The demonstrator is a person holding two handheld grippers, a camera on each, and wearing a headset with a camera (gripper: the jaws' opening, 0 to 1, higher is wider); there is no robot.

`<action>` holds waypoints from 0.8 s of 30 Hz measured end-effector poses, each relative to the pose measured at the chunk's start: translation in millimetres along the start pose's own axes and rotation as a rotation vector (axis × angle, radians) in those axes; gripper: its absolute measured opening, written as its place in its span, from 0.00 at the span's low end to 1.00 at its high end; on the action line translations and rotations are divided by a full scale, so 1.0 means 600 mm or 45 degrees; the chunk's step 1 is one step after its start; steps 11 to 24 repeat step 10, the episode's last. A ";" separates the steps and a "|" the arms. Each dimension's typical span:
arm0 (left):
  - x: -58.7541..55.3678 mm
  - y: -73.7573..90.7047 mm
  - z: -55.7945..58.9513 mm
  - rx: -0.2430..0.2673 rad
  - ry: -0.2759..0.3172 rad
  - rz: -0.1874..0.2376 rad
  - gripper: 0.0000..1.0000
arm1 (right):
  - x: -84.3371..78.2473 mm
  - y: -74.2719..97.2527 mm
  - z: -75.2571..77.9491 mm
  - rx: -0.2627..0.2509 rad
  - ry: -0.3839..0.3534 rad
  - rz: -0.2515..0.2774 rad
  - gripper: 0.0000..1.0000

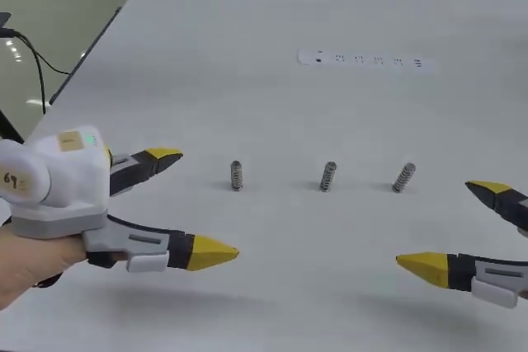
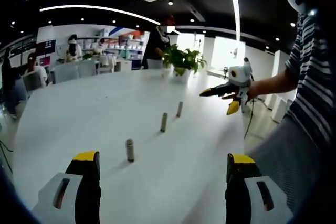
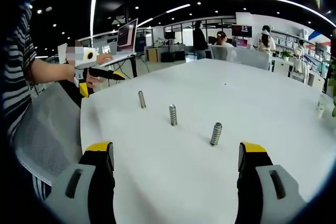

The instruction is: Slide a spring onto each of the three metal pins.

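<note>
Three metal pins stand in a row on the white table, each with a spring around it: a left one (image 1: 237, 176), a middle one (image 1: 328, 176) and a right one (image 1: 403, 177), which leans a little. The same row shows in the left gripper view with the nearest spring (image 2: 129, 149) ahead, and in the right gripper view with the nearest spring (image 3: 216, 134) ahead. My left gripper (image 1: 191, 204) is open at the left of the row, nothing between its yellow tips. My right gripper (image 1: 452, 227) is open at the right, also holding nothing.
A flush power strip (image 1: 363, 60) is set into the table (image 1: 247, 72) behind the pins. A black cable (image 1: 37, 59) hangs off the table's left edge. Potted plants (image 2: 184, 59), chairs and several people stand beyond the far end of the table.
</note>
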State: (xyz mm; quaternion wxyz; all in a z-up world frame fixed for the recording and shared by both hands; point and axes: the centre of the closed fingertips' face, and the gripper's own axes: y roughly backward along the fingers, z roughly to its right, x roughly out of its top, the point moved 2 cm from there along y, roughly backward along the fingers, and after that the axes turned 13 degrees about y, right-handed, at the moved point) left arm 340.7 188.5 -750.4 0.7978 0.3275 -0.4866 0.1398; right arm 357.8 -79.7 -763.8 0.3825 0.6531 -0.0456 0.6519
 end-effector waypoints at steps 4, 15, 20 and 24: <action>-0.002 0.004 -0.003 0.006 -0.003 -0.006 0.98 | -0.002 0.003 0.002 -0.009 -0.004 -0.001 0.99; -0.008 0.014 -0.006 0.020 0.000 -0.014 0.98 | -0.008 0.006 0.003 -0.016 -0.013 -0.007 0.99; -0.008 0.014 -0.006 0.020 0.000 -0.014 0.98 | -0.008 0.006 0.003 -0.016 -0.013 -0.007 0.99; -0.008 0.014 -0.006 0.020 0.000 -0.014 0.98 | -0.008 0.006 0.003 -0.016 -0.013 -0.007 0.99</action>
